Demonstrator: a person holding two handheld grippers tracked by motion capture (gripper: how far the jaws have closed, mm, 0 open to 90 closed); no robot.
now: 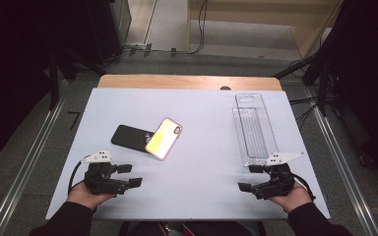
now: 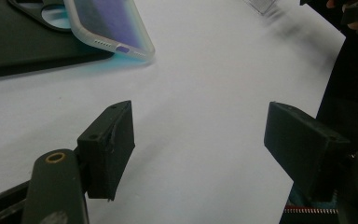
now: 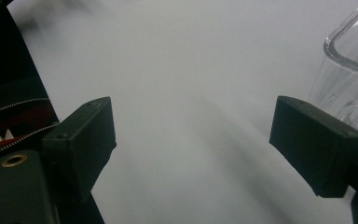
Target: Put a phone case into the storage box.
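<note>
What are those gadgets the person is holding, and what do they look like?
Each hand holds a black two-jaw tool: the left gripper and right gripper have blocky jaws, a pale three-cornered plate on top and a trailing black cable. The person wears dark sleeves.

On your table (image 1: 197,162), the phone (image 1: 163,138) lies left of centre, leaning on the case (image 1: 129,137); the tray (image 1: 253,129) runs along the right edge.
</note>
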